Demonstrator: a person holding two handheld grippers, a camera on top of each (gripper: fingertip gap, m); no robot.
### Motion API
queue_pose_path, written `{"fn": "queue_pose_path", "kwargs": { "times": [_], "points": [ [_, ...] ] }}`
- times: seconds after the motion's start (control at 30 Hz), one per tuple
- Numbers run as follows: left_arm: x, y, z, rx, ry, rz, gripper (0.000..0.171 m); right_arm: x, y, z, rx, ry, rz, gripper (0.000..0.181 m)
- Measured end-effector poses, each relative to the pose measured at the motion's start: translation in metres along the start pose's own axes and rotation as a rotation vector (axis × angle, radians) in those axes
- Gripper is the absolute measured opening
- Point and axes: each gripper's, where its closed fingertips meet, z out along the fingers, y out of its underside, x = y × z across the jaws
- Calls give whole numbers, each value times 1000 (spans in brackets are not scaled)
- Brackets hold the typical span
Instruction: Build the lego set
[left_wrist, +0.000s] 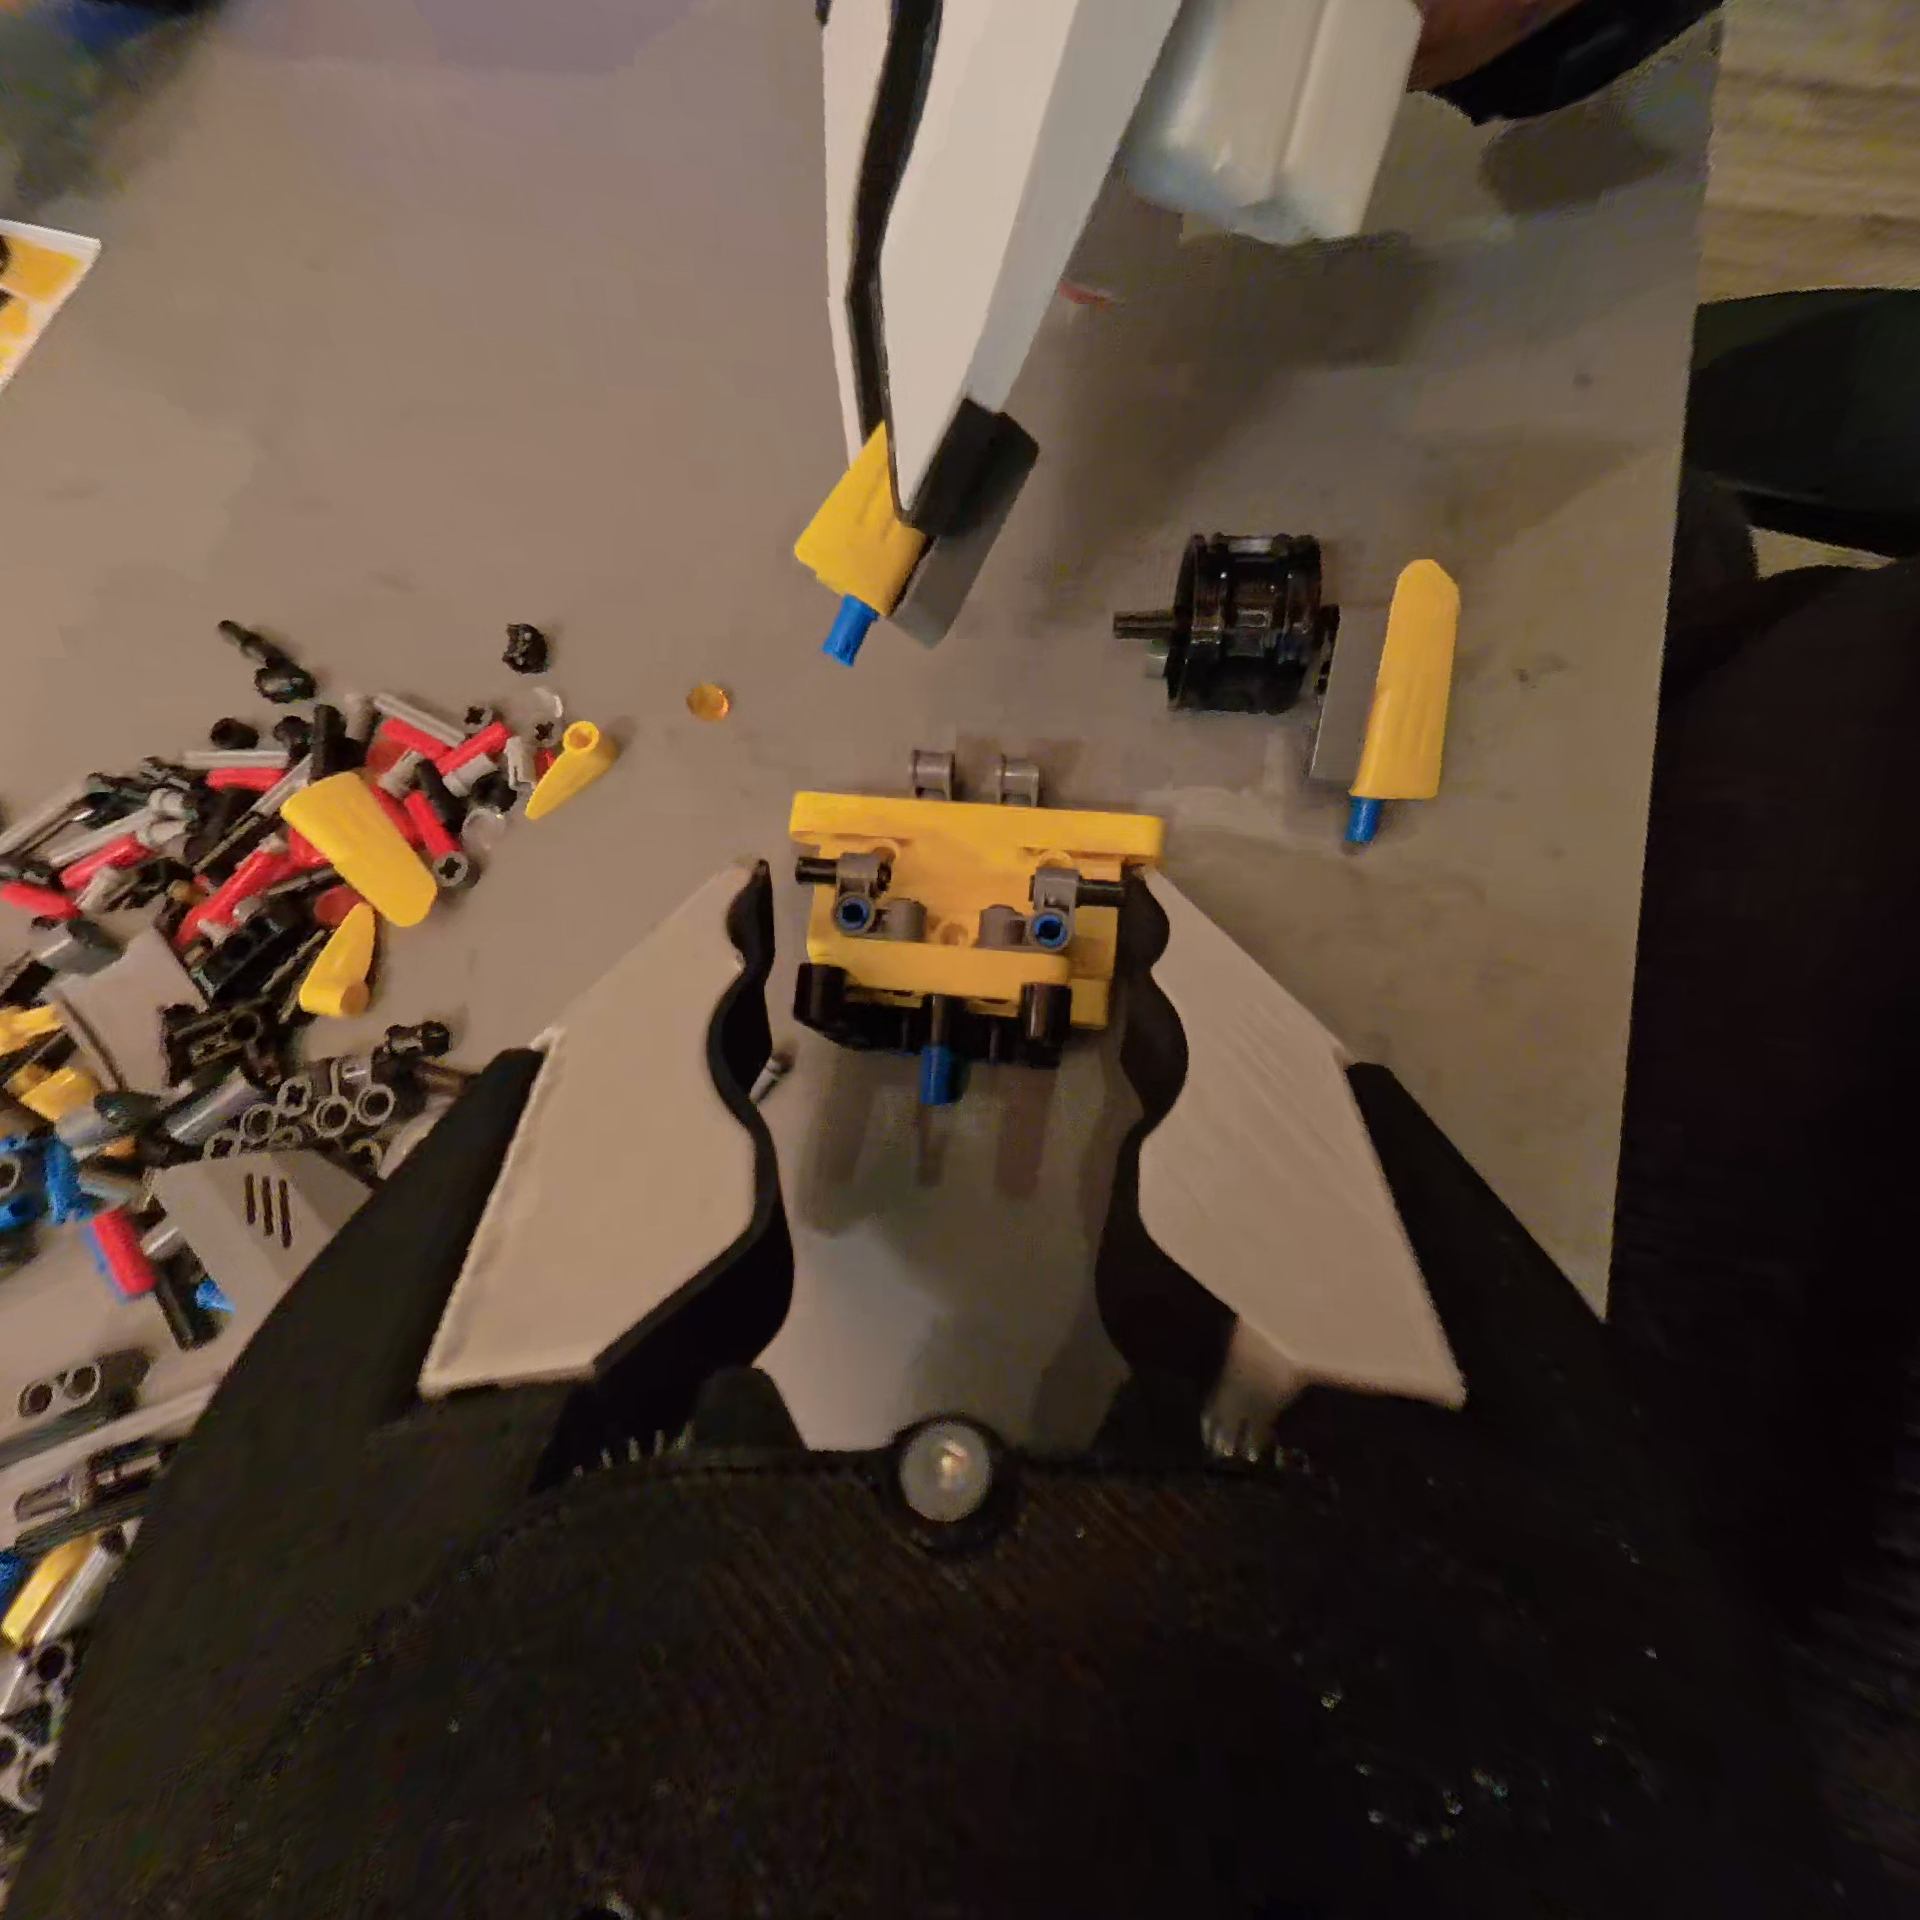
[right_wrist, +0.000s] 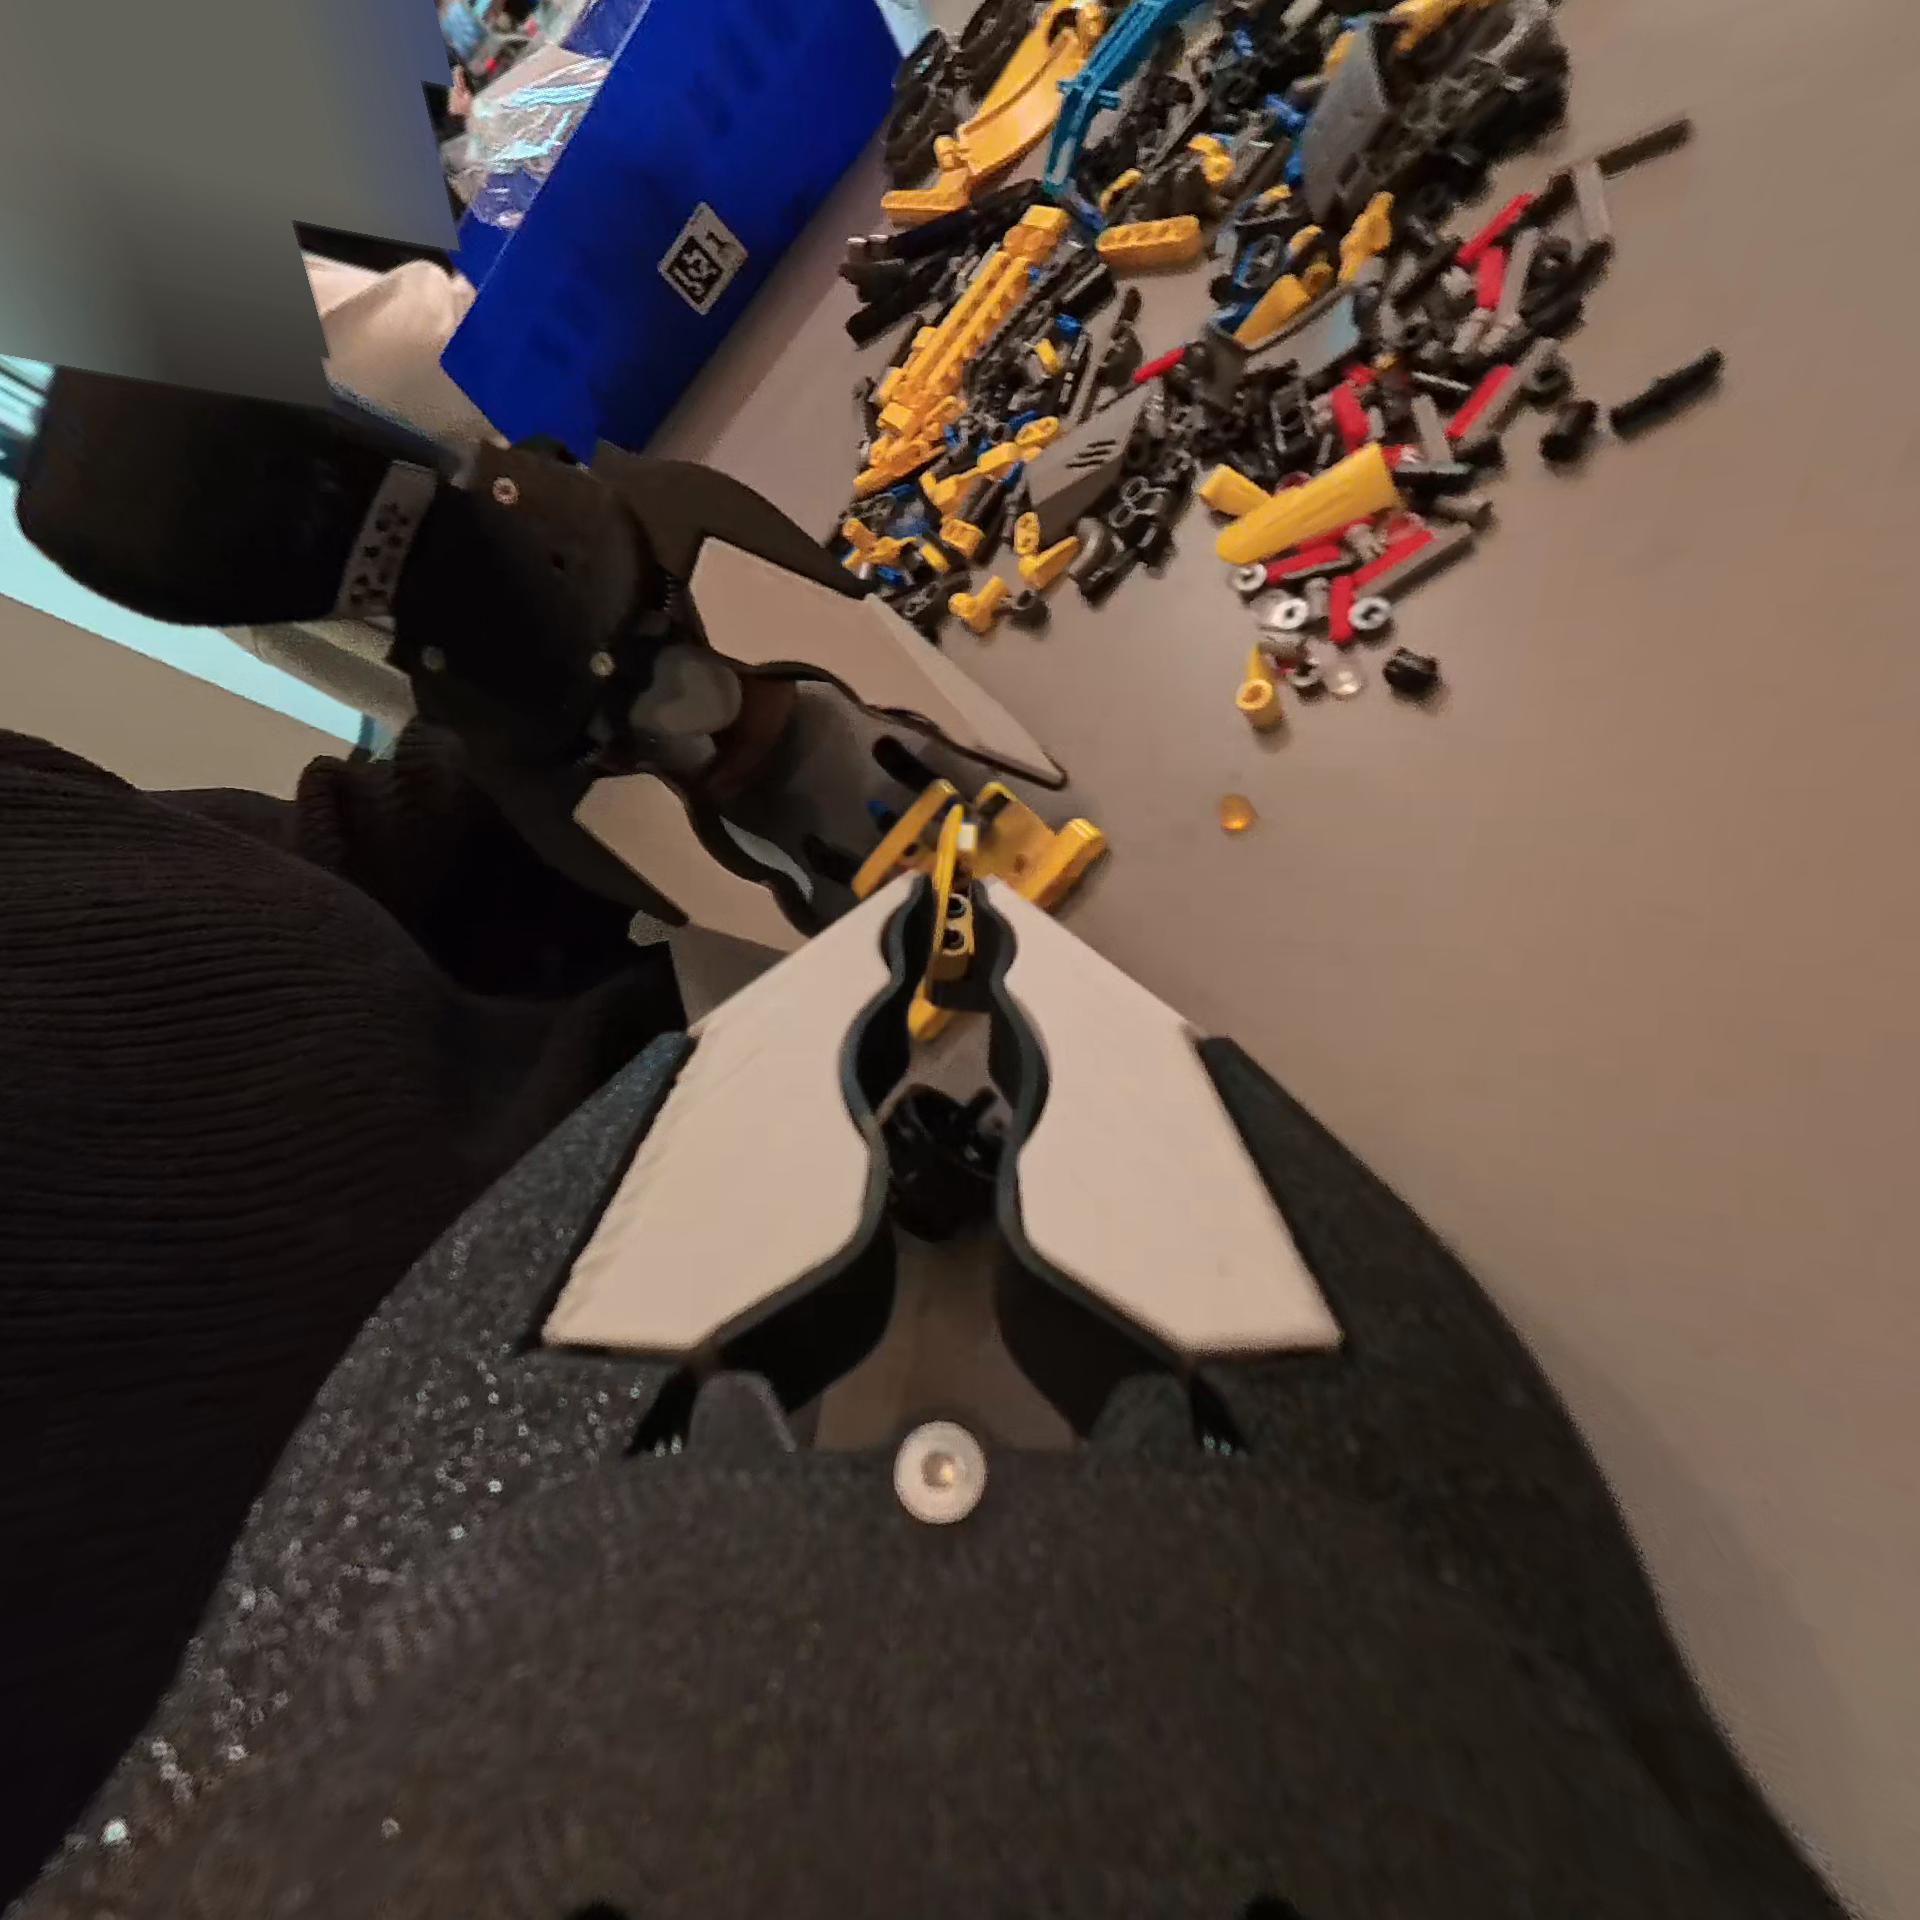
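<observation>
On the grey table (left_wrist: 520, 416), the left gripper (left_wrist: 940, 894) pointed toward twelve o'clock in its own wrist view, low over the surface, its jaws spread wide around a yellow-and-black brick assembly (left_wrist: 971, 914). The right-hand fingertip (left_wrist: 1138, 914) sat against the assembly's side, while the other fingertip stood just clear of it, so the tongs were open and not clamping.

From about twelve o'clock of that view the right gripper (left_wrist: 914, 540) came down steeply, tips aimed at six o'clock, with its jaws closed on a yellow panel piece (left_wrist: 857, 535) carrying a blue pin (left_wrist: 847, 629) at its lower end. That piece hung above the table, just beyond the assembly. In the right wrist view the same gripper (right_wrist: 951, 935) pinched the yellow piece (right_wrist: 951, 940) between nearly closed fingers, and the left gripper (right_wrist: 821, 810) reached in from nine o'clock.

At three o'clock of the assembly lay a black drum-shaped part (left_wrist: 1242, 623) and, beside it, a second yellow panel with a blue pin (left_wrist: 1403, 696). A small orange stud (left_wrist: 709, 701) sat alone at eleven o'clock. A heap of loose bricks (left_wrist: 260, 935) filled the nine o'clock side. A blue bin (right_wrist: 665, 208) stood at the table's far edge in the right wrist view.
</observation>
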Motion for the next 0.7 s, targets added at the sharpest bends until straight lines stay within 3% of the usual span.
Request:
{"fn": "queue_pose_path", "kwargs": {
  "times": [0.2, 0.3, 0.43, 0.6, 0.7],
  "points": [
    [-1, 0, 1, -3, 21, 7, 68, 32, 15, -1, -66, 4, 113, 7],
    [-1, 0, 3, -6, 48, -3, 67, 43, 18, 3, -92, 3, 120, 24],
    [0, 1, 2, -12, 46, -6, 67, 52, 7, -5, -65, 70, -73, 48],
    [0, 3, 3, -20, 62, -34, 62, 63, 3, -25, -42, 229, -382, 43],
    [0, 2, 3, -19, 63, -37, 62, 57, 14, -26, -53, 233, -366, 42]
  ]
}}
